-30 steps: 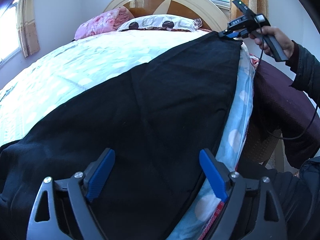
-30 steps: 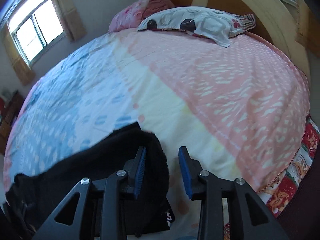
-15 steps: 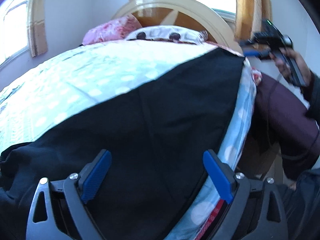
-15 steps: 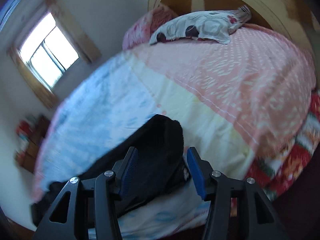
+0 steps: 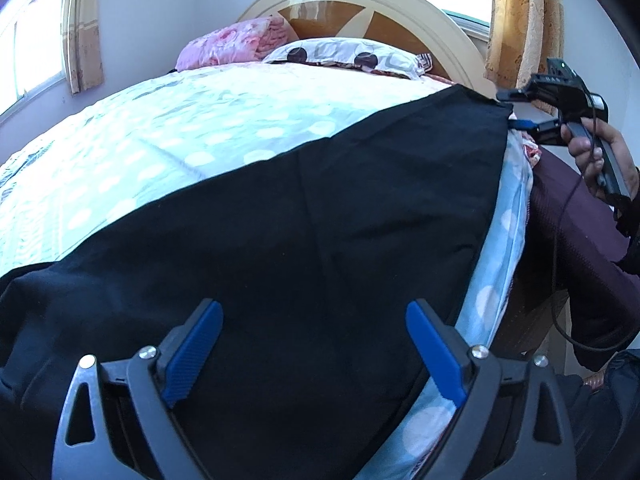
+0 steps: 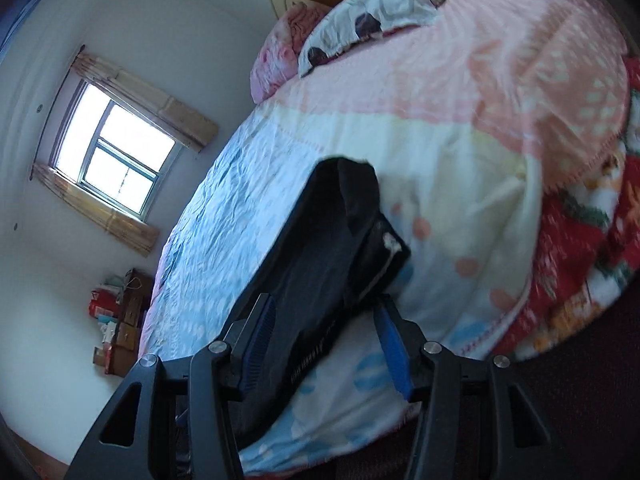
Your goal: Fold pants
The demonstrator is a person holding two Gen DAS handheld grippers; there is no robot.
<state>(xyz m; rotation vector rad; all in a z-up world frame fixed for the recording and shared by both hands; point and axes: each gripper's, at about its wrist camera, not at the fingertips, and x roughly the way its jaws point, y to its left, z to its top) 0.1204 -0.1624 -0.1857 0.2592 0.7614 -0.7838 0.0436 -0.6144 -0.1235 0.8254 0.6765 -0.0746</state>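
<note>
Black pants point(image 5: 320, 208) lie flat and lengthwise along the near edge of the bed. My left gripper point(image 5: 314, 308) hovers over their near end, jaws wide open, nothing between the blue pads. At the far end a hand point(image 5: 592, 152) holds my right gripper point(image 5: 512, 110) just off the pants' corner. In the right wrist view that gripper point(image 6: 325, 300) is open and tilted. The folded end of the pants point(image 6: 332, 232) lies in front of and partly between its fingers, and the pads do not press on it.
The bed cover point(image 5: 160, 140) is pale blue near me and pink further off point(image 6: 500, 60). A patterned pillow point(image 5: 340, 54) and a pink bundle point(image 5: 232, 44) lie by the headboard point(image 5: 360, 4). A dark maroon seat point(image 5: 568, 240) stands to the right of the bed. Boxes point(image 6: 116, 320) are stacked under the window point(image 6: 116, 160).
My right gripper's jaws have widened; it has drawn back from the pants' end toward the bed's edge and rolled. The left gripper has stayed over the near end, slightly wider.
</note>
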